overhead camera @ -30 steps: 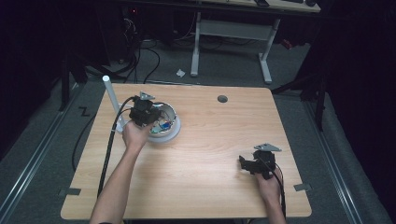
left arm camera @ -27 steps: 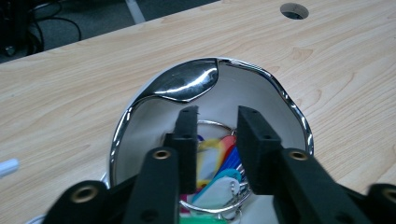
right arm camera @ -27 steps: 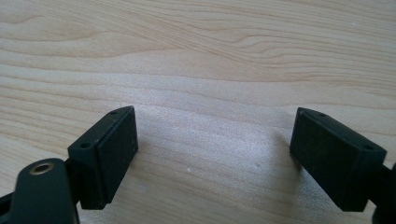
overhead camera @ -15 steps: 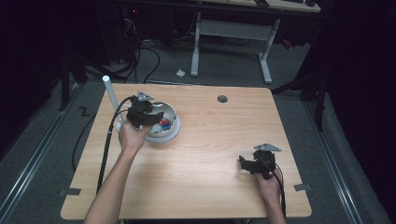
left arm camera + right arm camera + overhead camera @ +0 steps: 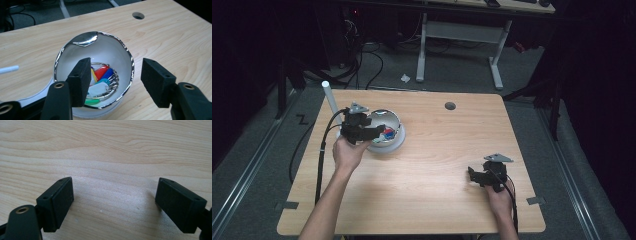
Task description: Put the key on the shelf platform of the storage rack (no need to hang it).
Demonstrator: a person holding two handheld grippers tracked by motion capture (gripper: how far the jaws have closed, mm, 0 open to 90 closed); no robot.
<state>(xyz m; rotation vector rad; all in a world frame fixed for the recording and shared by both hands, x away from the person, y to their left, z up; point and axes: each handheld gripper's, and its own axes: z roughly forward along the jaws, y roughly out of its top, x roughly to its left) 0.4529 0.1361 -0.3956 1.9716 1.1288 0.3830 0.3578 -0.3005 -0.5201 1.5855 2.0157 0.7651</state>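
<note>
Since the left gripper (image 5: 113, 82) jaws just opened, nothing pinched | key tags (image 5: 101, 81) dropped in bowl (image 5: 75, 43) | right gripper (image 5: 115, 202) wide, holding nothing, 4 o'clock | next: probably back off

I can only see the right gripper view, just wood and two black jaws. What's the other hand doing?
Observer: The left gripper is over a white bowl near the table's far left side.
Operator: Is anything in the bowl?
Observer: Yes, a ring of coloured key tags, red, blue, yellow, white and green, lying at the bottom.
Operator: Is it holding them?
Observer: No. Its jaws have just been opening, and nothing is between them; the tags lie loose in the bowl.
Operator: Is my gripper near the bowl?
Observer: No, the right gripper is at the near right of the table, open, well apart from the bowl.
</note>
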